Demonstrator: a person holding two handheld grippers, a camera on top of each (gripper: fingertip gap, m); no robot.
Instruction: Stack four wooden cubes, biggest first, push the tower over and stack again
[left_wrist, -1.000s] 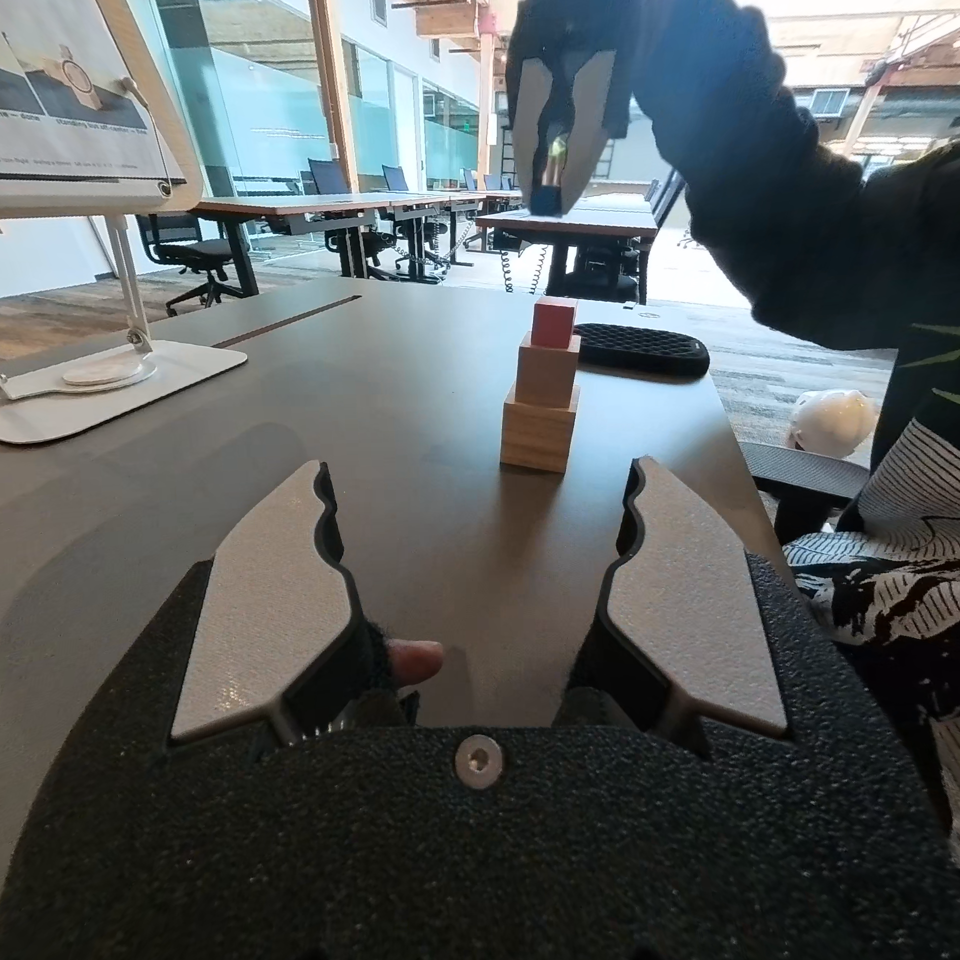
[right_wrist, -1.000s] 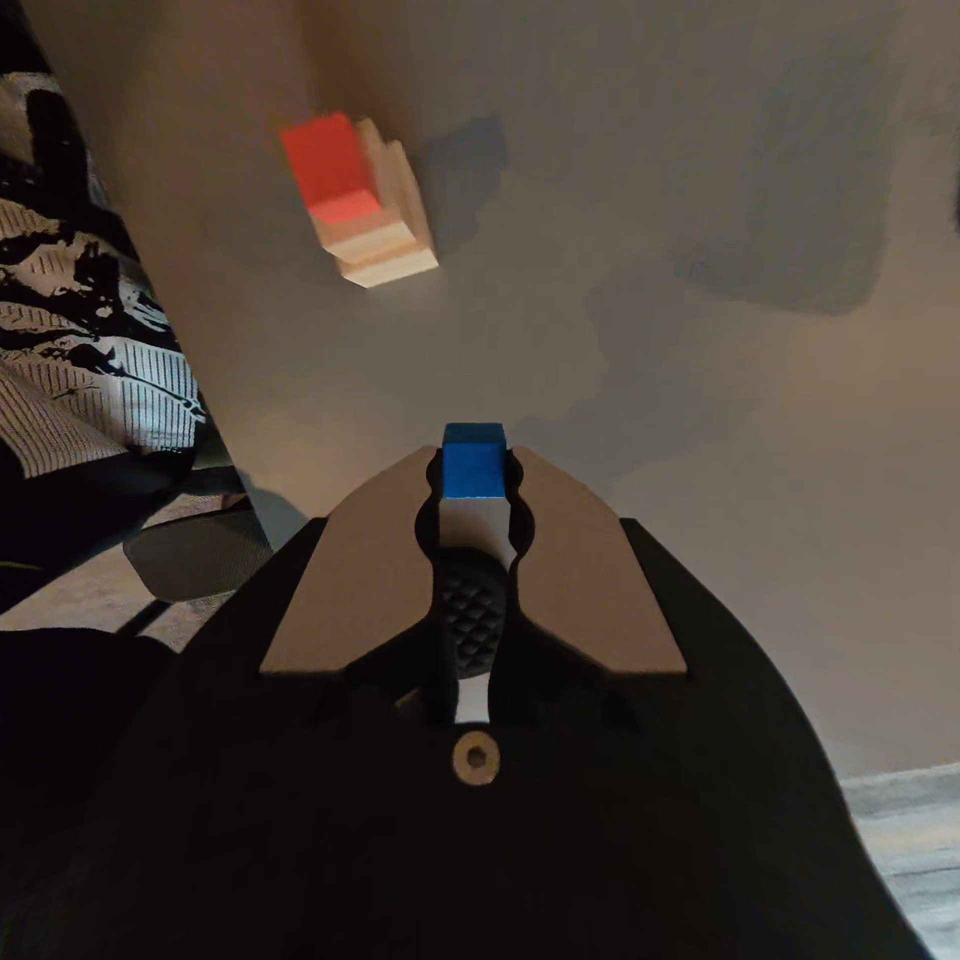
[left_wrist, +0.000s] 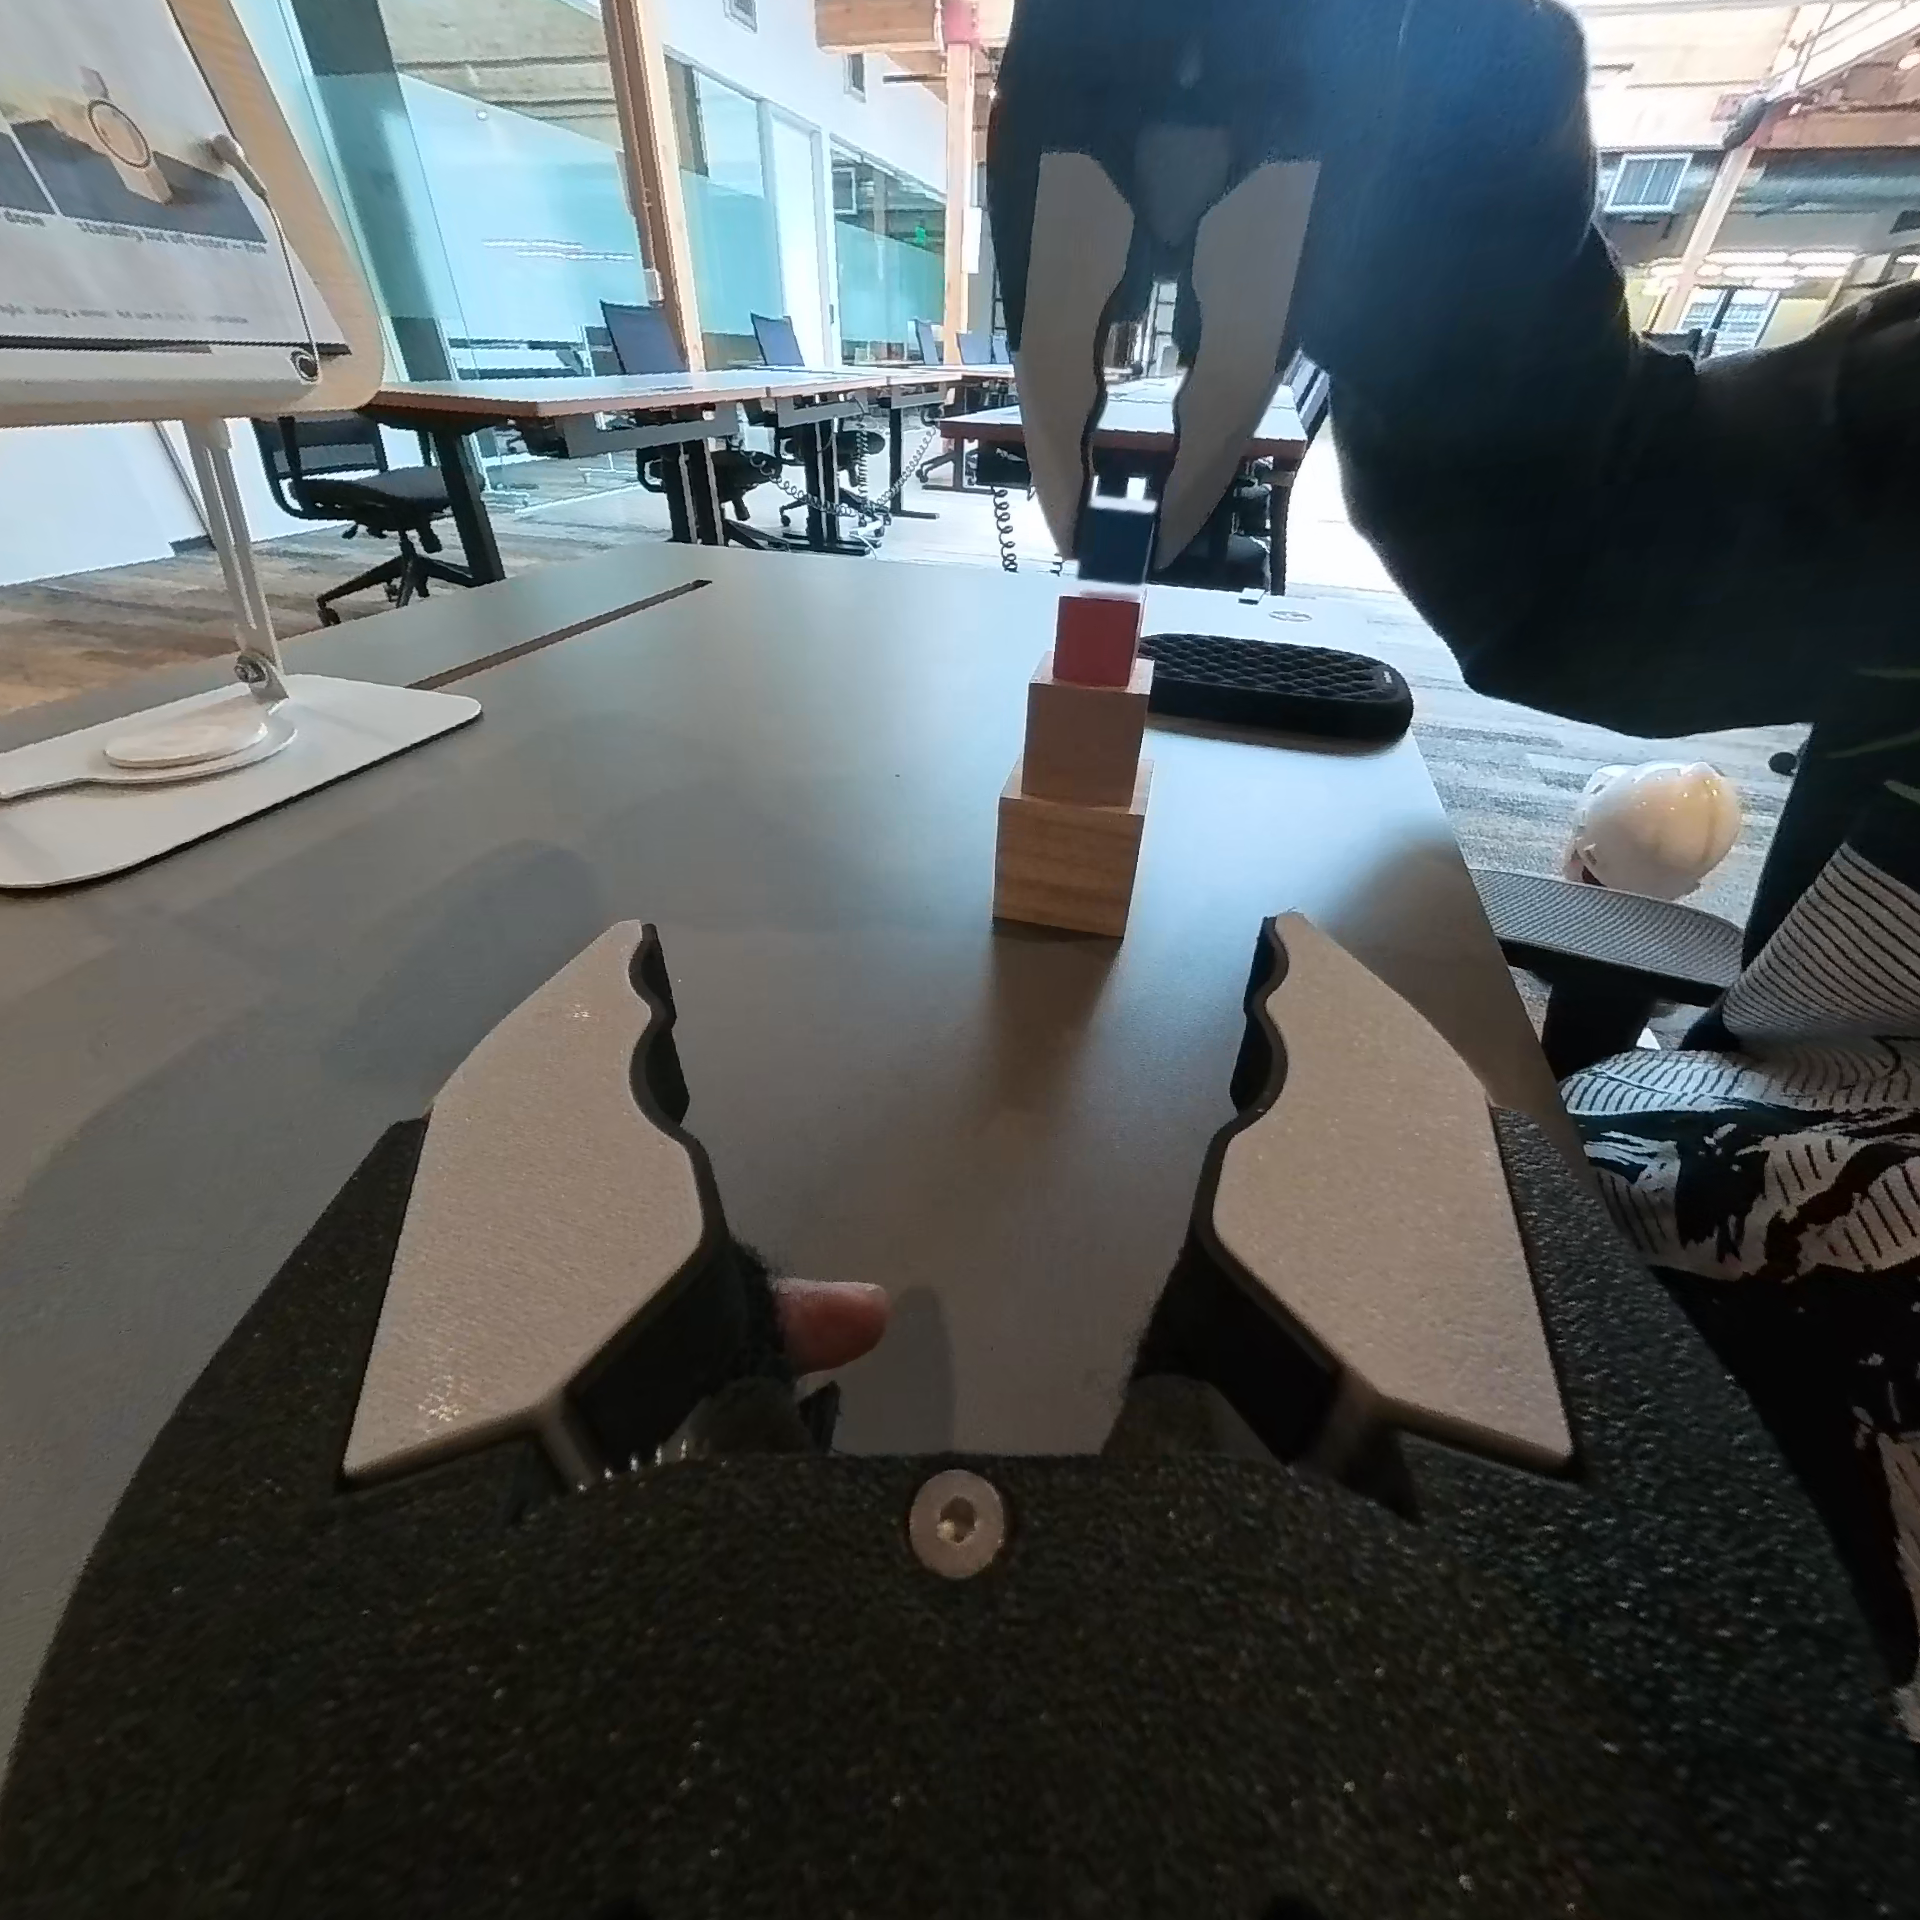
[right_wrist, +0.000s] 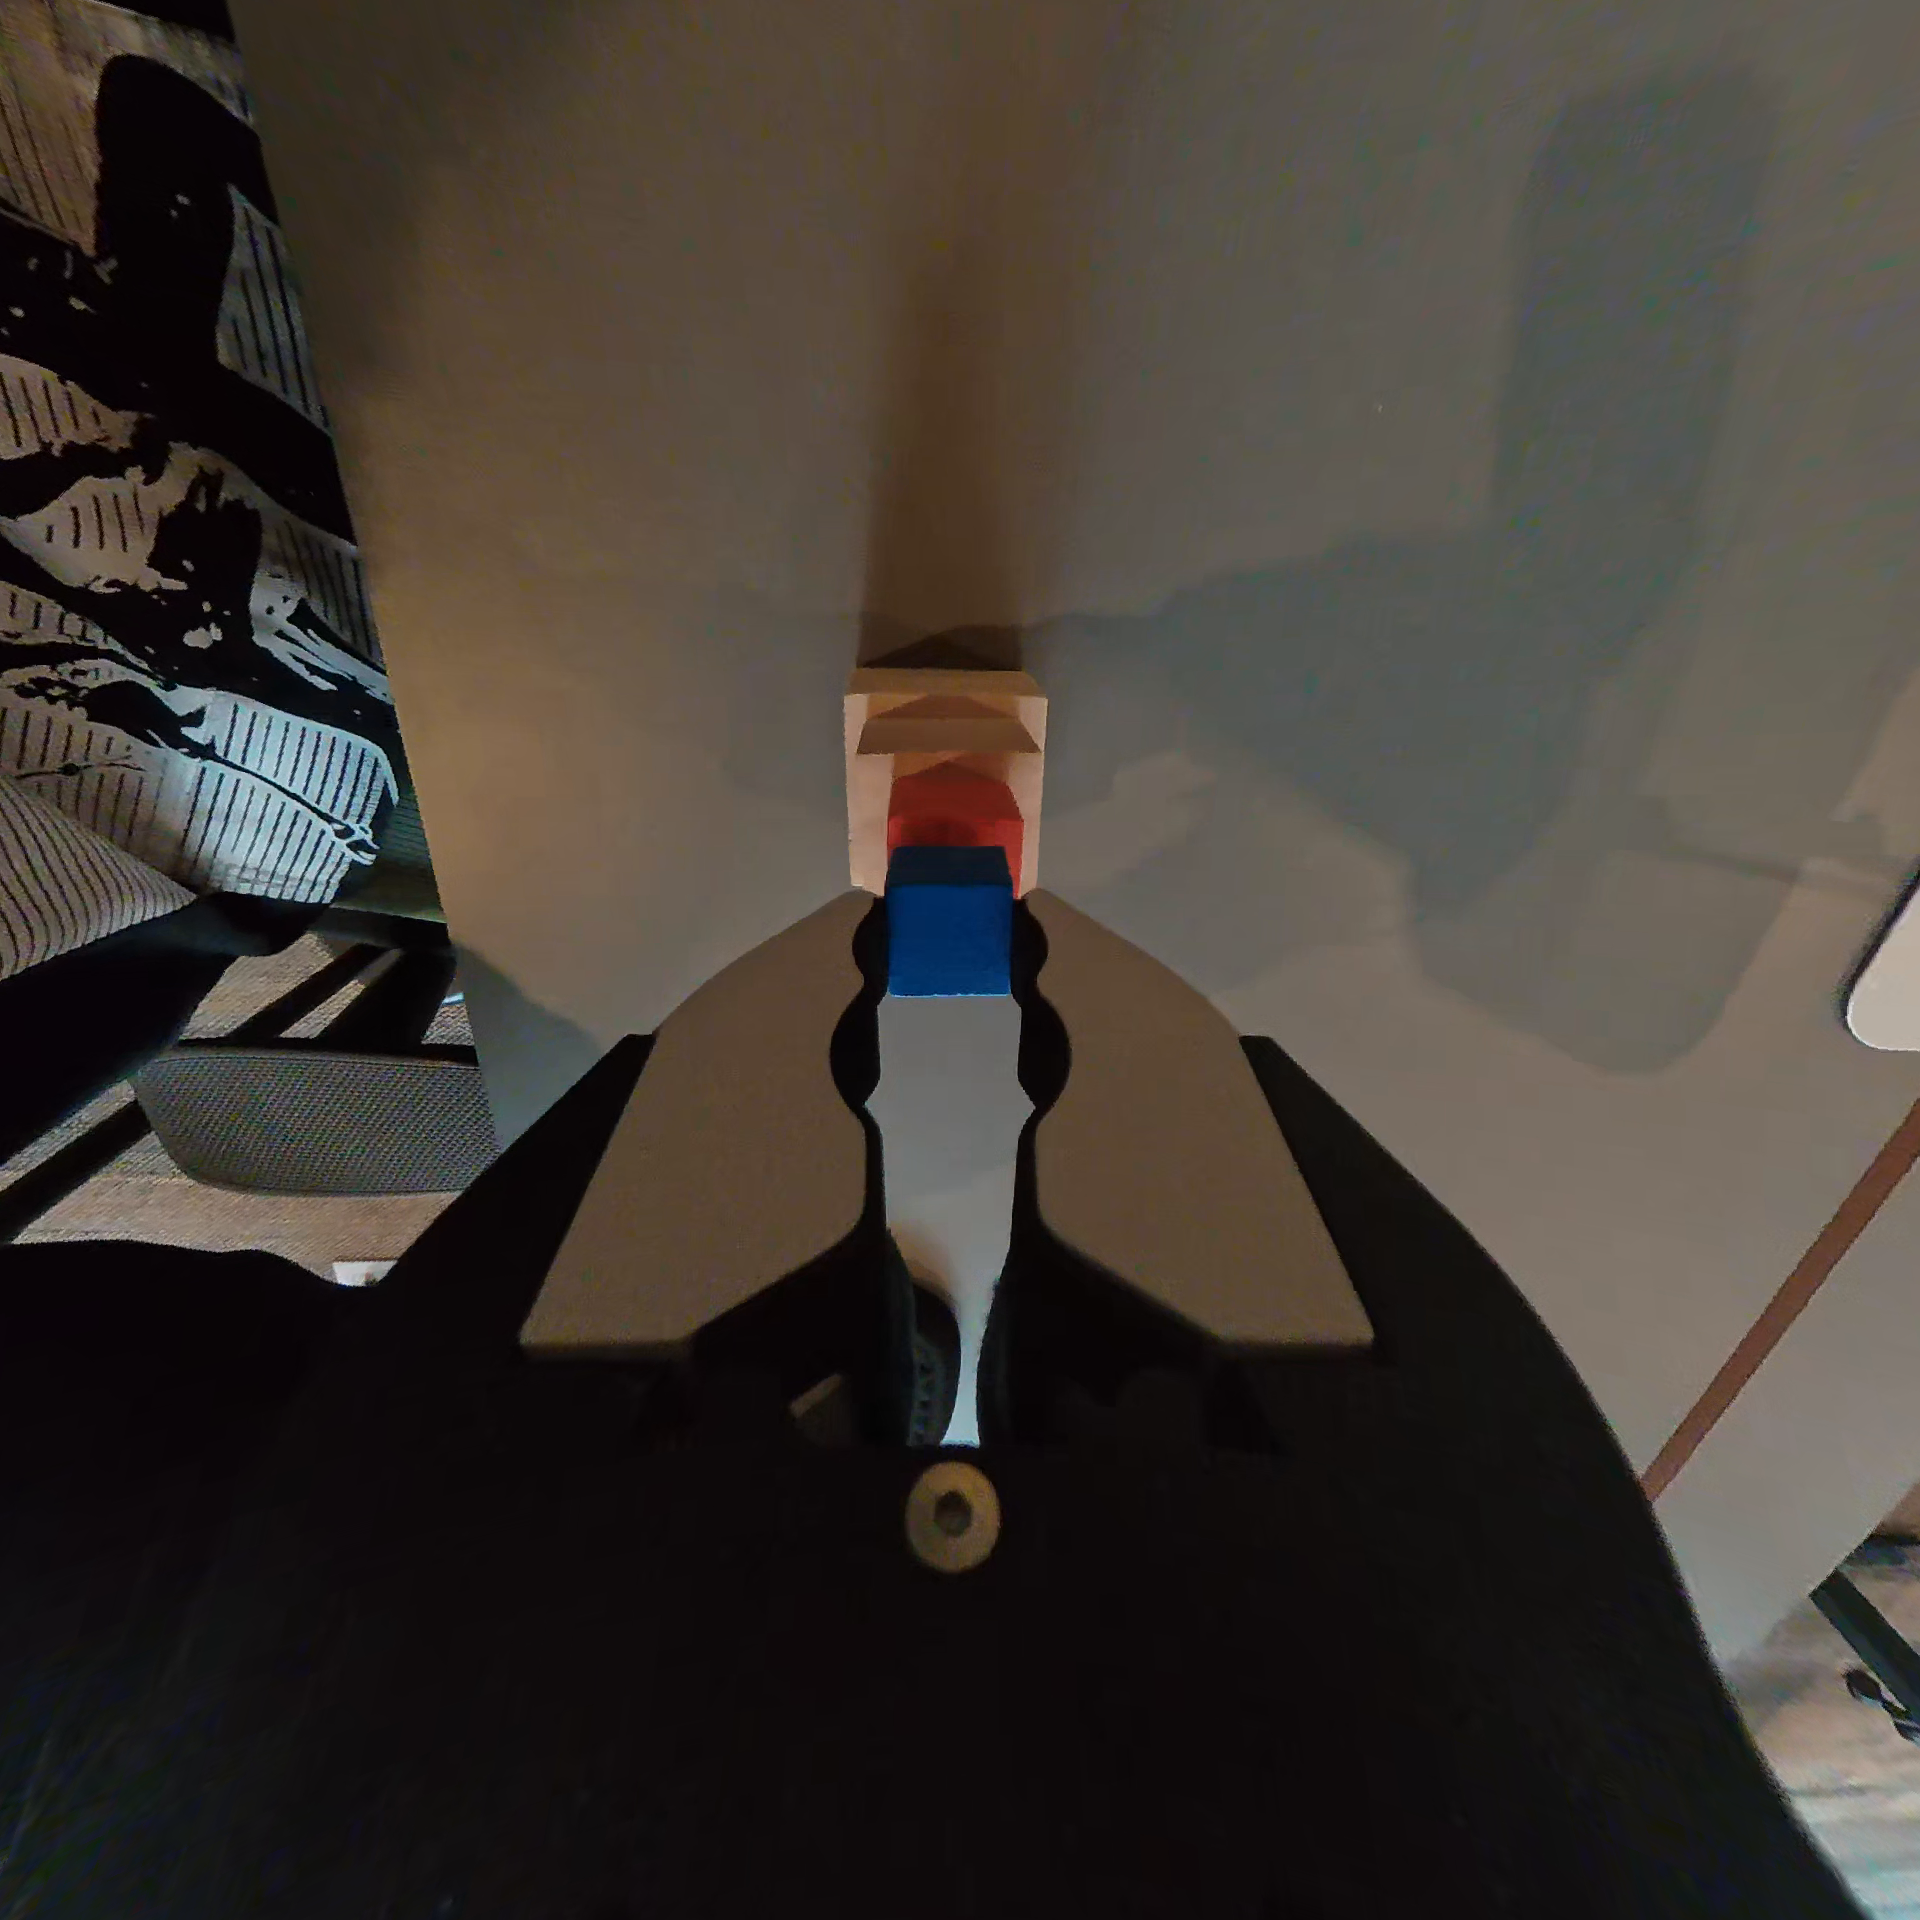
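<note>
A tower of three cubes stands on the grey table (left_wrist: 727, 831): a big wooden cube (left_wrist: 1070, 857) at the bottom, a smaller wooden cube (left_wrist: 1086, 746) on it, a red cube (left_wrist: 1098, 641) on top. My right gripper (left_wrist: 1117, 540) points down from above and is shut on a small blue cube (left_wrist: 1117, 542), held just above the red cube with a thin gap. From the right wrist view the blue cube (right_wrist: 951, 922) hangs right over the red cube (right_wrist: 951, 816) and the wooden cubes (right_wrist: 943, 717). My left gripper (left_wrist: 956, 977) is open and empty, low over the table in front of the tower.
A white stand (left_wrist: 187, 748) with a sign is at the left on the table. A black honeycomb pad (left_wrist: 1278, 686) lies behind the tower. The table's right edge is close to the tower; a chair (left_wrist: 1621, 935) and the person's patterned clothing (left_wrist: 1766, 1143) are beyond it.
My right gripper has come down with the blue cube and moved over the tower, from high above to just over the red cube. The left gripper has not moved.
</note>
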